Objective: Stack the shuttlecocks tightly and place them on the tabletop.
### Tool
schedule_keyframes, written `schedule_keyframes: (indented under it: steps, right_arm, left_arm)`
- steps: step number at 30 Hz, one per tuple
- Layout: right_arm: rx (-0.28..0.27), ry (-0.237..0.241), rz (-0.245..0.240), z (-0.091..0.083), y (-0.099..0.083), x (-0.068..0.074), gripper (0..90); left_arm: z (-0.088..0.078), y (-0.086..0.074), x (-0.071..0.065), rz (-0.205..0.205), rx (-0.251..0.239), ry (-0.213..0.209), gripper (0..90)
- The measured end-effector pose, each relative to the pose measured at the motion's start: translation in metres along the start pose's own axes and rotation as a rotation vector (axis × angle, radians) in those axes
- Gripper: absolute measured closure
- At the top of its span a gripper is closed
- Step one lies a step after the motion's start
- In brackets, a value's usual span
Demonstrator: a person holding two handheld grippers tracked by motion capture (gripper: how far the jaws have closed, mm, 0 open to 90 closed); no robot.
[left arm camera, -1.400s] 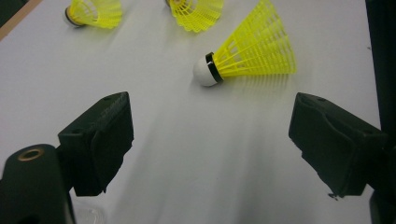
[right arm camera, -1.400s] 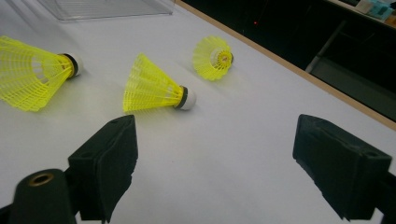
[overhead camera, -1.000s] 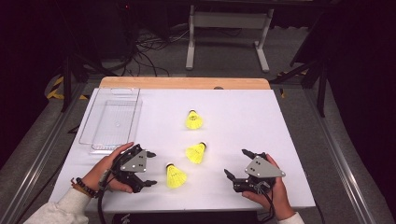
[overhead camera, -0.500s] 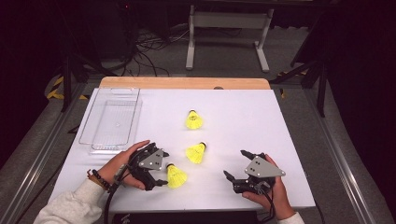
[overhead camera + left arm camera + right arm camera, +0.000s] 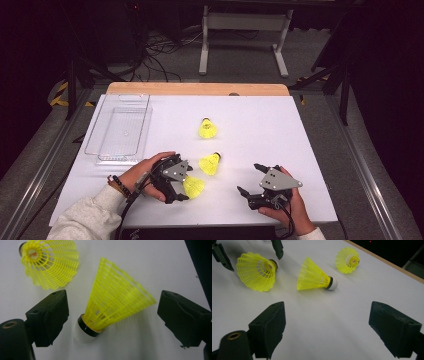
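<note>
Yellow plastic mesh forms the flared skirt of the near shuttle, a cone of fine ribs and cross-bands that narrows to a black band and a rounded white cork. It lies on its side on the white table, near the front edge, left of the middle. In the left gripper view its long axis runs from the cork at lower left to the open skirt at upper right. In the high view the skirt faces right, toward the right tongs.

The left tongs stand wide around it, one matt black jaw beside the cork, the other off the skirt's rim; neither pad presses on it. These jaws have just been opening, with the shuttle between them.

A second shuttle of the same make lies just beyond, cork toward the far right. A third shuttle lies farther back, cork away from the person.

The right tongs are open and hold nothing, resting near the front edge, well apart from the shuttles.

A clear, shallow plastic tray with a ridged base sits at the table's left. A pale wood strip edges the far side.
</note>
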State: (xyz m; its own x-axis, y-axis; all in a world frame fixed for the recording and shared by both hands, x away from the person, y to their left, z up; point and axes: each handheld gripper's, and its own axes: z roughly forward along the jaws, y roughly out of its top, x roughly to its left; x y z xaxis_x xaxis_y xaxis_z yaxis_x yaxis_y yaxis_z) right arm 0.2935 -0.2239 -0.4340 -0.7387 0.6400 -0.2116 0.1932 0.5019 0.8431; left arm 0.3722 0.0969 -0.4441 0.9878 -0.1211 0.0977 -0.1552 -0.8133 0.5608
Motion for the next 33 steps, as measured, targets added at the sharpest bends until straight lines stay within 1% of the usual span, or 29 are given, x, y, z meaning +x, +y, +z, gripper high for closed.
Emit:
schedule_keyframes:
  steps: [1, 2, 3, 4, 5, 6, 7, 8, 9, 11, 13, 14, 15, 16, 17, 19, 20, 21, 22, 23, 24, 25, 27, 29, 31, 33]
  right_arm:
    - [0.000, 0.008, -0.001, 0.000, 0.000, 0.000, 15.3]
    - [0.003, 0.014, -0.003, 0.001, 0.000, 0.001, 15.3]
    - [0.008, 0.016, -0.004, 0.001, 0.000, 0.001, 15.3]
    - [0.008, 0.016, -0.004, 0.001, 0.000, 0.001, 15.3]
    - [0.011, 0.027, -0.007, 0.002, 0.000, 0.002, 15.3]
    - [0.013, 0.029, -0.008, 0.003, 0.000, 0.002, 15.3]
    - [0.020, 0.029, -0.008, 0.003, -0.001, 0.002, 15.3]
    - [0.024, 0.033, -0.008, 0.004, -0.001, 0.002, 15.3]
    - [0.029, 0.037, -0.009, 0.005, -0.001, 0.003, 15.3]
    - [0.035, 0.035, -0.010, 0.005, -0.002, 0.002, 15.4]
    - [0.033, 0.035, -0.006, 0.005, -0.002, 0.002, 15.4]
    - [0.032, 0.034, -0.004, 0.005, -0.002, 0.002, 15.5]
    - [0.033, 0.034, -0.005, 0.005, -0.002, 0.002, 15.5]
    - [0.032, 0.034, -0.006, 0.005, -0.002, 0.002, 15.5]
    - [0.033, 0.034, -0.007, 0.004, -0.002, 0.002, 15.6]
    - [0.033, 0.030, -0.007, 0.004, -0.003, 0.001, 15.6]
    - [0.033, 0.030, -0.007, 0.004, -0.003, 0.001, 15.6]
    - [0.031, 0.028, -0.007, 0.004, -0.002, 0.001, 15.6]
    - [0.028, 0.026, -0.011, 0.003, -0.002, 0.001, 15.7]
    - [0.026, 0.024, -0.010, 0.002, -0.002, 0.001, 15.7]
    - [0.023, 0.023, -0.010, 0.002, -0.002, 0.001, 15.7]
    - [0.022, 0.024, -0.009, 0.002, -0.002, 0.001, 15.7]
    - [0.026, 0.018, -0.011, 0.002, -0.002, 0.000, 15.7]
    - [0.026, 0.022, -0.010, 0.002, -0.003, 0.000, 15.7]
    - [0.026, 0.018, -0.011, 0.002, -0.003, 0.000, 15.7]
    - [0.024, 0.018, -0.009, 0.002, -0.003, 0.000, 15.7]
  left_arm:
    - [0.001, 0.001, 0.000, -0.001, 0.006, -0.004, 11.1]
    - [0.003, 0.001, 0.000, -0.004, 0.000, -0.018, 11.1]
    - [0.003, 0.001, 0.000, -0.004, 0.000, -0.018, 11.6]
    - [0.005, 0.002, 0.000, 0.005, 0.021, -0.021, 11.6]
    - [0.007, 0.003, 0.000, 0.013, 0.034, -0.021, 11.3]
    - [0.009, 0.004, 0.000, 0.008, 0.041, -0.023, 11.5]
    - [0.011, 0.004, 0.001, 0.018, 0.053, -0.017, 12.0]
    - [0.013, 0.004, 0.001, 0.016, 0.071, -0.009, 12.2]
    - [0.014, 0.004, 0.001, 0.017, 0.075, -0.007, 12.8]
    - [0.016, 0.004, 0.002, 0.009, 0.082, 0.009, 14.8]
    - [0.016, 0.004, 0.002, 0.011, 0.091, 0.011, 19.3]
    - [0.016, 0.004, 0.002, 0.014, 0.089, 0.015, 19.7]
    - [0.015, 0.005, 0.001, 0.020, 0.090, 0.003, 23.0]
    - [0.014, 0.005, 0.001, 0.032, 0.094, 0.018, 27.0]
    - [0.013, 0.005, 0.001, 0.038, 0.099, 0.020, 27.8]
    - [0.012, 0.004, -0.001, 0.040, 0.093, 0.037, 30.8]
    - [0.012, 0.004, -0.001, 0.040, 0.093, 0.037, 32.1]
    - [0.011, 0.004, -0.001, 0.046, 0.093, 0.043, 32.1]
    - [0.010, 0.004, -0.002, 0.051, 0.092, 0.056, 39.5]
    - [0.008, 0.004, -0.003, 0.060, 0.088, 0.067, 41.0]
    - [0.008, 0.003, -0.004, 0.054, 0.091, 0.067, 41.0]
    - [0.007, 0.003, -0.004, 0.066, 0.099, 0.069, 41.3]
    - [0.007, 0.003, -0.005, 0.069, 0.094, 0.085, 42.6]
    - [0.006, 0.003, -0.006, 0.074, 0.103, 0.091, 43.9]
    - [0.004, 0.003, -0.007, 0.084, 0.124, 0.120, 45.2]
    - [0.002, 0.001, -0.007, 0.080, 0.121, 0.120, 46.0]
